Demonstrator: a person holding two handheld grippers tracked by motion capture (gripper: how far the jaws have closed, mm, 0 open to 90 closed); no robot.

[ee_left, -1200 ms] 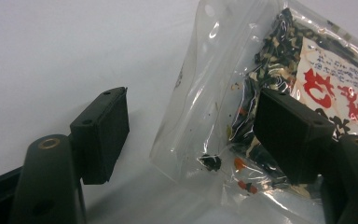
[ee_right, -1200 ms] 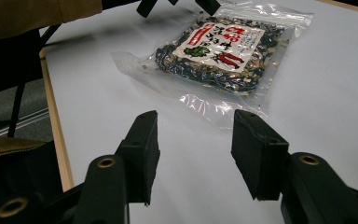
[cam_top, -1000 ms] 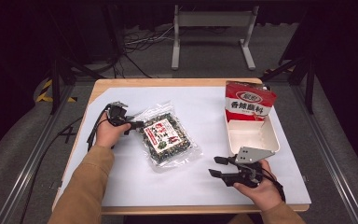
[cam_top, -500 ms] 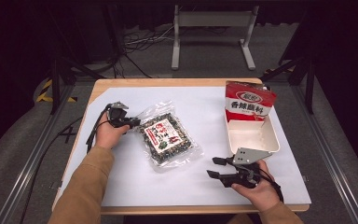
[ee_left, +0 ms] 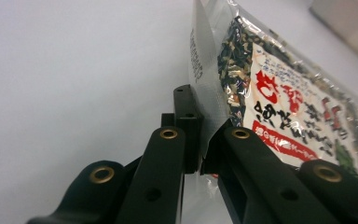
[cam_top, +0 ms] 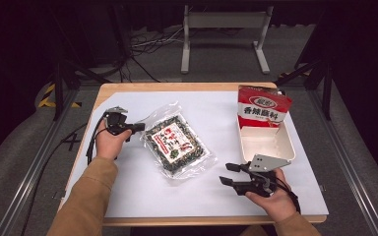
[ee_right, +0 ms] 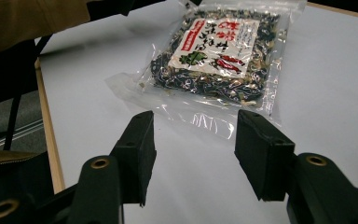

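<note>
Left gripper (ee_left: 200,154) clamps snack bag (ee_left: 279,107) edge; right gripper (ee_right: 193,154) wide open.

The tall red and white printed bag (cam_top: 264,108) standing at the far end of the white tray shows bold dark characters, 香辣脆料, on its white band. The clear plastic pouch of dark dried bits (cam_top: 176,145) carries a white label with red and black characters, too small to read.

Dark room, grey floor (cam_top: 216,59), cables (cam_top: 147,42) behind the wooden table (cam_top: 177,87)
</note>
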